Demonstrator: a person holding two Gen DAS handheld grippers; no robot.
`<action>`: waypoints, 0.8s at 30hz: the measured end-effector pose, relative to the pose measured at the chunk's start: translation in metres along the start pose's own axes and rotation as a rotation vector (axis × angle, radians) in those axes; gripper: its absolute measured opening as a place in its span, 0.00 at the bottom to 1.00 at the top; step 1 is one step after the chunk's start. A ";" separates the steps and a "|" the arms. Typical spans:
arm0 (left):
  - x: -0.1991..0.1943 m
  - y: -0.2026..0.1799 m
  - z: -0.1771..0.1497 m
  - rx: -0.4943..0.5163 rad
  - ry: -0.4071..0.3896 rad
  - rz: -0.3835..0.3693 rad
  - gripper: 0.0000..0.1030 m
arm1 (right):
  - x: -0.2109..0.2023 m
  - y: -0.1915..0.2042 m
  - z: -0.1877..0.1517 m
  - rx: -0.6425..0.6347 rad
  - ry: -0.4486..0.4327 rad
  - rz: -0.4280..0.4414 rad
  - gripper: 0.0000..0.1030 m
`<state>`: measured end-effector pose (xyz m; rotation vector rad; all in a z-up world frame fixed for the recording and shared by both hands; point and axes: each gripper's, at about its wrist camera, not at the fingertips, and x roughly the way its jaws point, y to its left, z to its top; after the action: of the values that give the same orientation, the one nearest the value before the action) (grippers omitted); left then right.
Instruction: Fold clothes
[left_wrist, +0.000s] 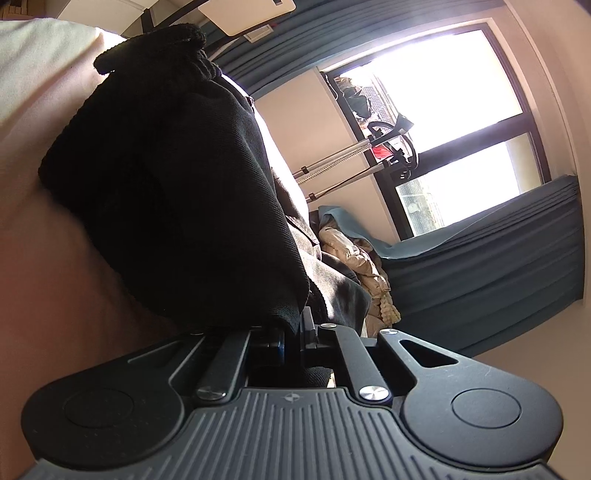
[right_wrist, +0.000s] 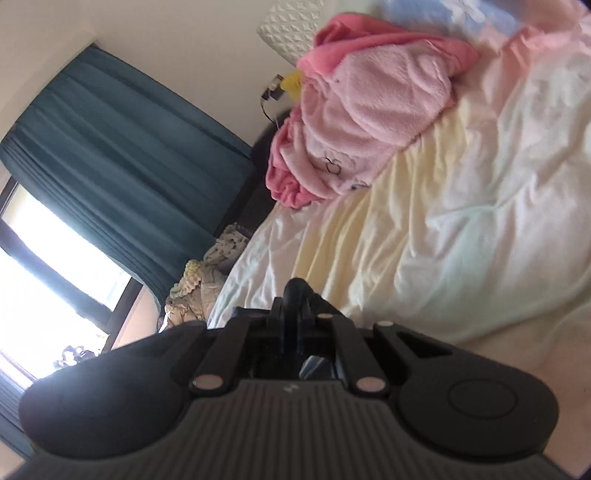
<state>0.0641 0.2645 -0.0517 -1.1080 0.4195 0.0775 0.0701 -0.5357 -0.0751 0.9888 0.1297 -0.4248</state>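
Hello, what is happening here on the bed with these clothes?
A person is folding clothes with a hand-held gripper in each hand. The left gripper is shut on a black knitted garment, which hangs in a bunch in front of it beside the pale bedsheet. The right gripper is also shut, with a bit of dark fabric between its fingers; whether it is the same garment I cannot tell. A pink fleece garment lies unfolded further up the bed.
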 end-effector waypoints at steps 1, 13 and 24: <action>-0.002 0.001 -0.001 -0.010 0.004 0.011 0.08 | 0.003 -0.004 -0.001 0.006 0.008 -0.016 0.06; -0.086 0.046 0.013 -0.266 -0.041 -0.048 0.70 | 0.003 -0.051 -0.005 -0.015 0.233 -0.279 0.34; -0.060 0.082 0.054 -0.382 0.000 0.048 0.81 | -0.038 -0.040 -0.010 0.125 0.273 -0.195 0.53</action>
<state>0.0030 0.3577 -0.0791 -1.4736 0.4417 0.2062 0.0203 -0.5360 -0.1008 1.1598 0.4534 -0.4789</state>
